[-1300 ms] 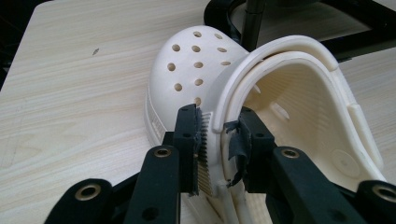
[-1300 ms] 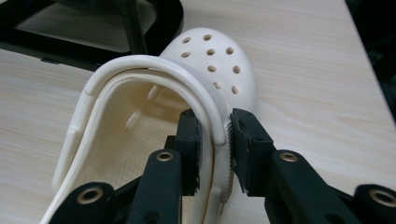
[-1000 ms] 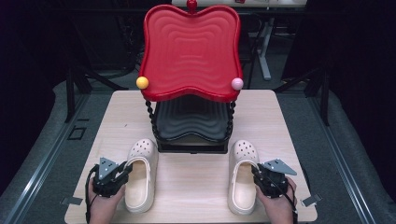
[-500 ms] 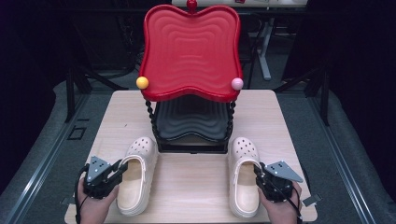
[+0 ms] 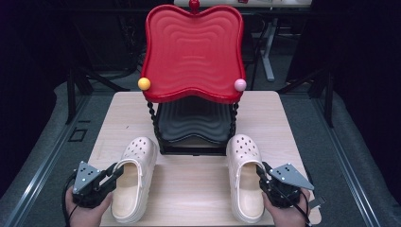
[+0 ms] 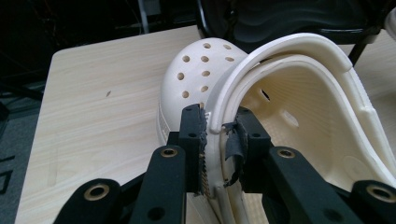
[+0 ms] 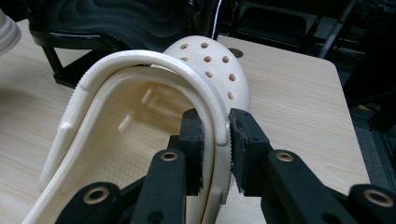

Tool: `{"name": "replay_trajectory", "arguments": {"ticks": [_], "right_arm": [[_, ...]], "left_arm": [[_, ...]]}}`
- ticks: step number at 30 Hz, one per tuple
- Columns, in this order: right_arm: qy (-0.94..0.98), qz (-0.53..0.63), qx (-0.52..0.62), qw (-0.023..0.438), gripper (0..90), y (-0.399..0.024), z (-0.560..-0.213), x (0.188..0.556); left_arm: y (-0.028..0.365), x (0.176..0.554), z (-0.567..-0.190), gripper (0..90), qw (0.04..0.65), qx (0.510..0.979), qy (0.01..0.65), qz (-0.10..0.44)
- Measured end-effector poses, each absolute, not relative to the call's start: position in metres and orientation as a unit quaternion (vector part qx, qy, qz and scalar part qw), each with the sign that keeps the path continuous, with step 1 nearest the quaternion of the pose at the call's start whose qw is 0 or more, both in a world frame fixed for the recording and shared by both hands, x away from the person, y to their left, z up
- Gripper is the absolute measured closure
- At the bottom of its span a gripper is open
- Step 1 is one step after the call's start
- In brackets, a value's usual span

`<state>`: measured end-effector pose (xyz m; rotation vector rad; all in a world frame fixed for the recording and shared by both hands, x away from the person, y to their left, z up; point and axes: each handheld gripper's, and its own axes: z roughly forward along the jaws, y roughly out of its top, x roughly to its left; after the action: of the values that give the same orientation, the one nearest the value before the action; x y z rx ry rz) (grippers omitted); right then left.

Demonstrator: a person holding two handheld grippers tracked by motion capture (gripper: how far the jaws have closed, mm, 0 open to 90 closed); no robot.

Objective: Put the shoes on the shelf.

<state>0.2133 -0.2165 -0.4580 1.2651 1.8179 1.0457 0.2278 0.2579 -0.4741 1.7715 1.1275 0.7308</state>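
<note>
- L gripper [image 5: 112, 173] fingers clamp left clog [image 5: 134, 177] outer wall at 9 o'clock; grip for lifting
- R gripper [image 5: 261, 174] fingers pinch right clog [image 5: 245, 176] wall at 3 o'clock; prob. bound for rack [image 5: 194, 120] at 12

No readable text, label, brand or number appears on anything.

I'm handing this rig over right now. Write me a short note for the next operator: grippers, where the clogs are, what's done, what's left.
Left gripper: shut on the outer side wall and strap of the left clog.
Right gripper: shut on the outer side wall of the right clog.
Both cream clogs are at the near edge of the table, toes pointing toward the two-tier rack, one on each side of it.
Done: both clogs gripped.
Left, as it looks: probably carrying them to the rack; its red top tray and black lower tray hold nothing yet.
</note>
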Motion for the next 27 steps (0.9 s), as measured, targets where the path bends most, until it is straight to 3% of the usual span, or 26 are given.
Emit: {"name": "replay_trajectory", "arguments": {"ticks": [13,27], "right_arm": [[0.706,0.424,0.452,0.343,75.3,-0.197,-0.441,0.213],[0.720,0.432,0.427,0.335,75.4,-0.169,-0.431,0.234]], "left_arm": [[0.230,0.228,-0.455,75.6,0.464,0.724,0.413,0.301],[0.183,0.253,-0.444,75.7,0.468,0.736,0.376,0.314]]}}
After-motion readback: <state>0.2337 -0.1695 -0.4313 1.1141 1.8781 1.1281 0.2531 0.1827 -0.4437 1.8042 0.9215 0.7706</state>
